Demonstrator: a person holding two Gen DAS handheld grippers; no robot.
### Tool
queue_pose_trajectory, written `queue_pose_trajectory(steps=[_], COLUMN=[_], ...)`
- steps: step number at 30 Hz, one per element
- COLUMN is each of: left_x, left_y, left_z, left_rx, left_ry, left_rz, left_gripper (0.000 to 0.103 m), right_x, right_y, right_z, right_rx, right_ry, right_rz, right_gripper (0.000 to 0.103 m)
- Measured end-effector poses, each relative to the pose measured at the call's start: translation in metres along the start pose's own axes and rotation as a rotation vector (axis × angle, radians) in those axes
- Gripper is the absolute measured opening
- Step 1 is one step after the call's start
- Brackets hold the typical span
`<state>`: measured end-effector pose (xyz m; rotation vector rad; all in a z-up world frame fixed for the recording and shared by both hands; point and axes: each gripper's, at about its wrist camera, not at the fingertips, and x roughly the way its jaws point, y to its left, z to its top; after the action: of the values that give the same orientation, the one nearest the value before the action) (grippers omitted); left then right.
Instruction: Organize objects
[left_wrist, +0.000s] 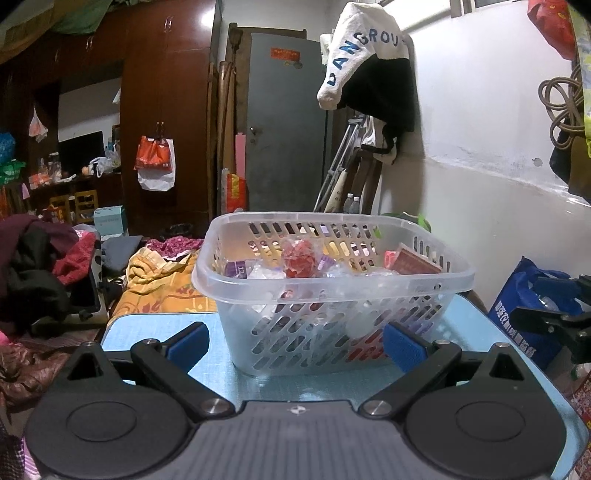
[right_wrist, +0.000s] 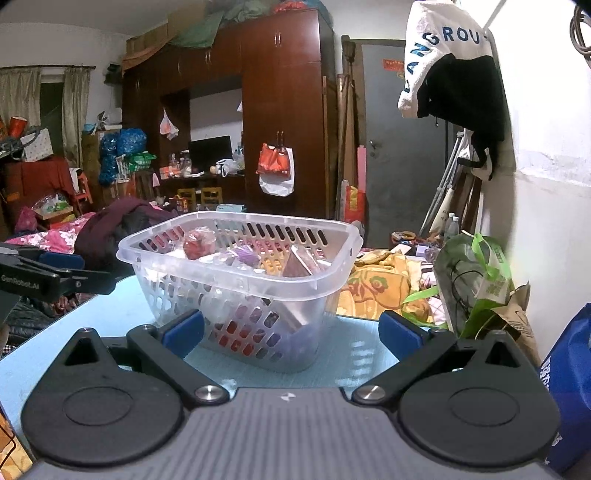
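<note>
Home bedrm, wardrobe (right_wrist: 280, 110), bed w/ clothes (right_wrist: 122, 225)

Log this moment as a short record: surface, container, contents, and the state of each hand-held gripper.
surface: light blue table
container: clear slotted plastic basket, upright on the table
contents: red wrapped item, purple packet, reddish box, other small packets, unclear
left hand-held gripper: open, empty, facing the basket
right hand-held gripper: open, empty, facing the basket
loose items on table: none visible
</note>
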<state>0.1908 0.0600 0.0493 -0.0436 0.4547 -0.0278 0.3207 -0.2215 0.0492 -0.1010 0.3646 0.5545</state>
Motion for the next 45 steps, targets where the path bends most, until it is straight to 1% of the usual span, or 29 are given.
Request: queue_pose_trajectory(steps=[9, 18, 26, 45], left_x=[-0.001, 0.002, 0.001, 0.004], left_y=[0.009, 0.006, 0.005, 0.004], left_z=[-0.002, -0.006, -0.006, -0.008], left_rx=[-0.027, -0.013, -0.008, -0.011], left_ry=[-0.012, 0.006, 0.003, 0.009], left_rz=[-0.006, -0.013, -0.023, -0.019], left_gripper=[0.101, 0.101, 0.101, 0.101], right_x=[0.001, 0.001, 0.003, 0.005], right_y=[0.004, 0.010, 0.015, 0.019], right_z=[0.005, 0.009, 0.010, 0.011], right_rx=[-0.024, -0.037, -0.050, -0.052], right_ry=[0.003, -0.007, -0.009, -0.003], right_rz=[0.000, 0.008, 0.019, 0.016], right_gripper=[0.103, 0.103, 0.103, 0.103])
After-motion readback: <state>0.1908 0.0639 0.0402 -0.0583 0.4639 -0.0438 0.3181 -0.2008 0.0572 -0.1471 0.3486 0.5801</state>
